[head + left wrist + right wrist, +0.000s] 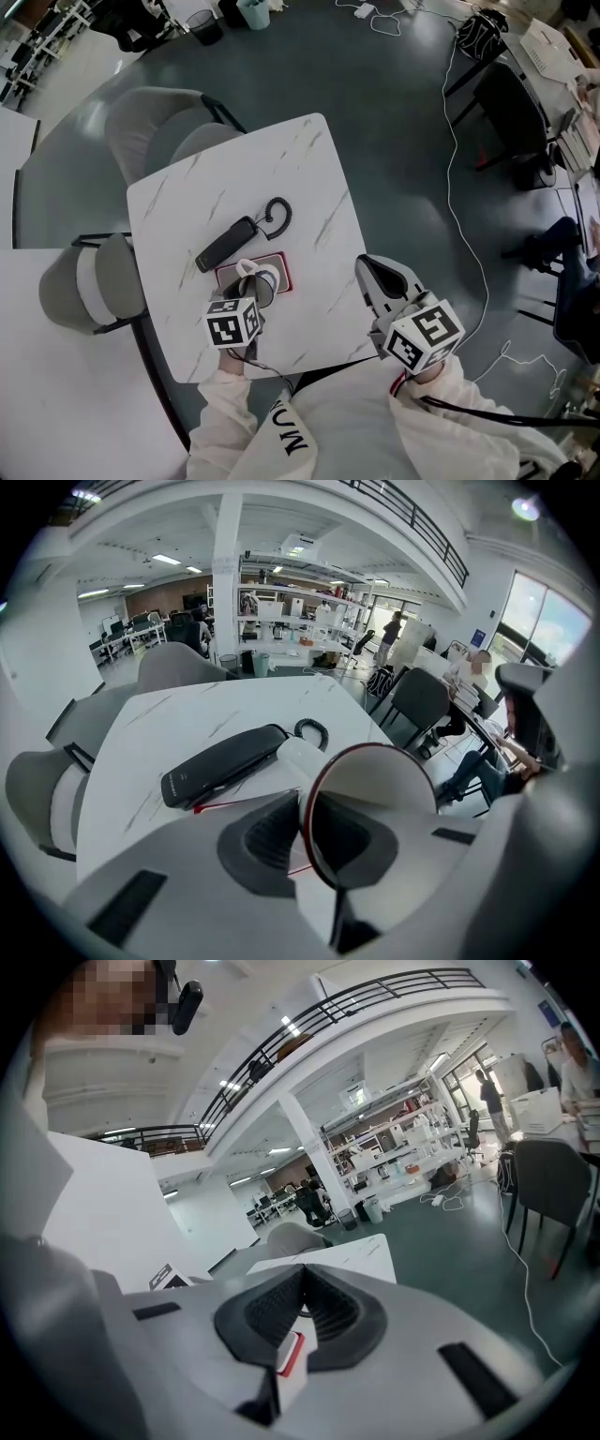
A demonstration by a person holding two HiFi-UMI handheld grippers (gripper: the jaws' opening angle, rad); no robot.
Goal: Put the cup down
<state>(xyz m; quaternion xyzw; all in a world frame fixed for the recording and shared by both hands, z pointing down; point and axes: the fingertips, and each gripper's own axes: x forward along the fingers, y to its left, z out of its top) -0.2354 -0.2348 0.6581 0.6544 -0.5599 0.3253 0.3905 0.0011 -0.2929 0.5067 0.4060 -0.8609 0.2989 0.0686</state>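
While the left gripper (249, 292) points steeply down, pinching the cup (394, 772) by its rim, head view puts that cup over the mat (281, 273); right gripper (373, 277), jaws pressed together, hovers at the table (309, 187) edge

My left gripper (247, 287) has the cup (386, 776) by its rim, right over the mat (281, 271) near the front of the table (309, 187). The handset (225, 245) lies just behind the mat, with its cord (278, 214) curled at the far end. My right gripper (376, 277) sits at the table's right edge, and the chairs (155, 117) are off to the left
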